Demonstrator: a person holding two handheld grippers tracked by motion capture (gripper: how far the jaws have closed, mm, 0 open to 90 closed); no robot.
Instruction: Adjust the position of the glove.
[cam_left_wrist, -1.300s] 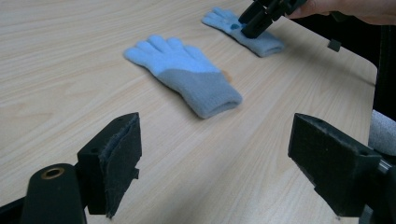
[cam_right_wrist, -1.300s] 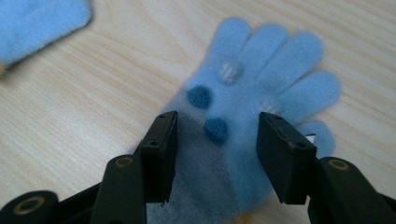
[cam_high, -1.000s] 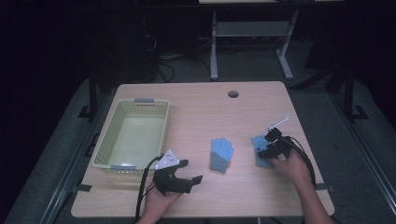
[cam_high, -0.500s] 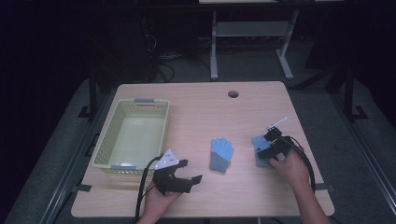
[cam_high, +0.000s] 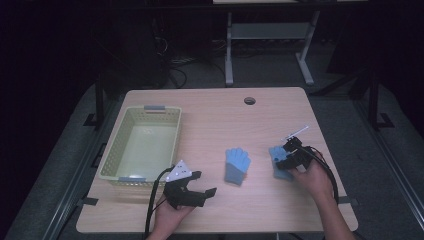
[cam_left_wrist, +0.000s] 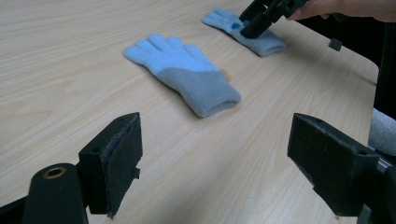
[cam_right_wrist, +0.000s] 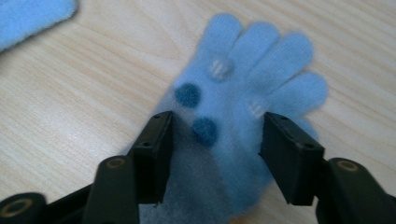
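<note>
Blue knit, fingers spread and dotted with darker spots: the right glove (cam_right_wrist: 243, 121) lies flat on the surface (cam_high: 210, 120), near its right edge, and the right tongs (cam_right_wrist: 215, 140) stand straddling its palm. Their jaws have just been closing, after widening a moment ago, and now sit about half open with the glove between them. In the right gripper view the pads flank the knit closely, yet I cannot say they pinch it; the fabric looks unlifted and unbunched. To my eye the grab is being lined up, not finished.

The hand itself has not shifted from a second ago; the jaws alone have worked. That suggests a re-aim of the bite, and the next thing needed is a full squeeze on the palm before any lift.

Left of it, well apart, the second glove (cam_high: 236, 165) lies at mid-surface, blue with a grey cuff, untouched. Nearer the person, the left tongs (cam_left_wrist: 215, 154) hang over bare wood with jaws wide open and nothing between them, in the same spot as a second ago.

Farther left, the pale green basket (cam_high: 107, 167) sits empty, the likely place for both gloves. Neither has gone in.
</note>
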